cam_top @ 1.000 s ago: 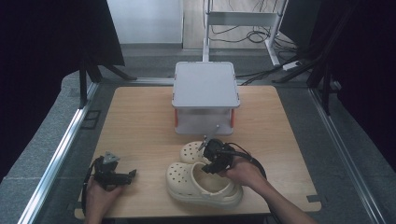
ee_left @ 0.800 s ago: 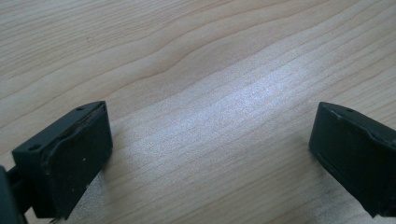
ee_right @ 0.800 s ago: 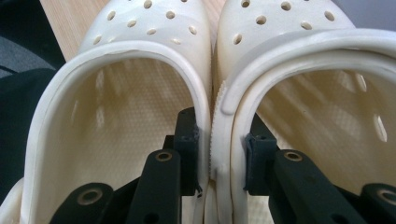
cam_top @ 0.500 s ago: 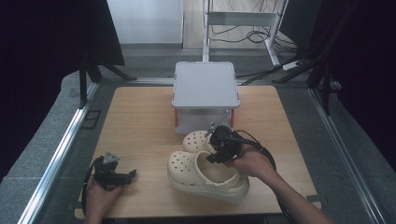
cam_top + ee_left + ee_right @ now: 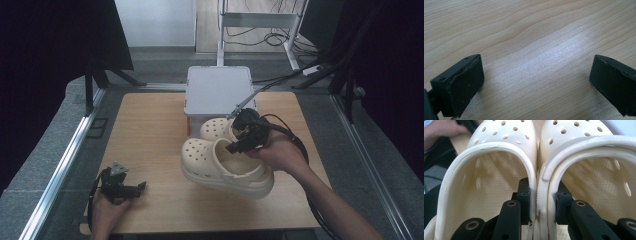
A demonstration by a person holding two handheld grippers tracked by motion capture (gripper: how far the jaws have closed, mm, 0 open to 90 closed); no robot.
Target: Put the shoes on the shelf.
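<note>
— So, starting from the high view: what is the right claw (image 5: 239,141) doing?

— It is gripping a pair of cream clogs (image 5: 225,162) by their inner side walls, pinching the two shoes together. The pair is hanging above the middle of the wooden table (image 5: 150,125), the nearer clog tilting with its toe toward the left and the farther one sitting just behind it, close to the grey box (image 5: 218,90).

— Is anything lying in that box?

— I cannot tell; its flat lid is closing it, and it is standing at the far edge of the table, just behind the clogs.

— And the left claw (image 5: 142,186)?

— It is resting at the near left corner of the table, well apart from the shoes, with a hand (image 5: 106,210) holding it.

— Moving to the left gripper view, then.

— Its two black jaws are standing wide apart over bare wood (image 5: 534,50), with nothing between them, so the left claw (image 5: 536,85) is open.

— And the right gripper view?

— One jaw is sitting inside the left-hand clog (image 5: 486,185) and the other inside the right-hand clog (image 5: 594,170), and the right claw (image 5: 541,205) is clamping the two touching walls between its pads. Both shoes are showing empty, dimpled insides and perforated tops.
</note>
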